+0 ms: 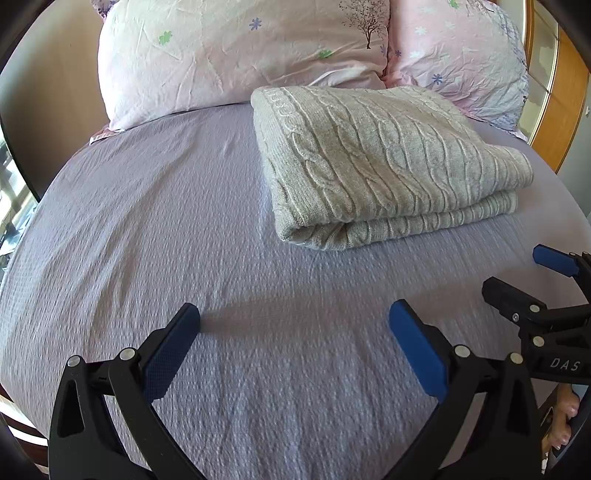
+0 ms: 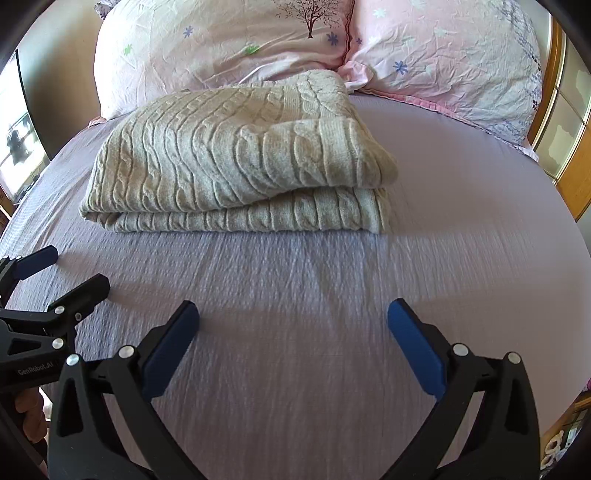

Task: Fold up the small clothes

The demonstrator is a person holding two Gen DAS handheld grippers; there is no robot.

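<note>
1 folded knit sweater (image 1: 388, 162), 2 pillows (image 1: 236, 55) (image 1: 465, 55), 1 bed sheet (image 1: 184, 229), 2 tools (image 1: 294, 345) (image 2: 293, 345).

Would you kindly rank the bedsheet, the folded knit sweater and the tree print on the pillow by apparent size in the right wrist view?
Largest to smallest:
1. bedsheet
2. folded knit sweater
3. tree print, though it sits farthest from the camera
</note>
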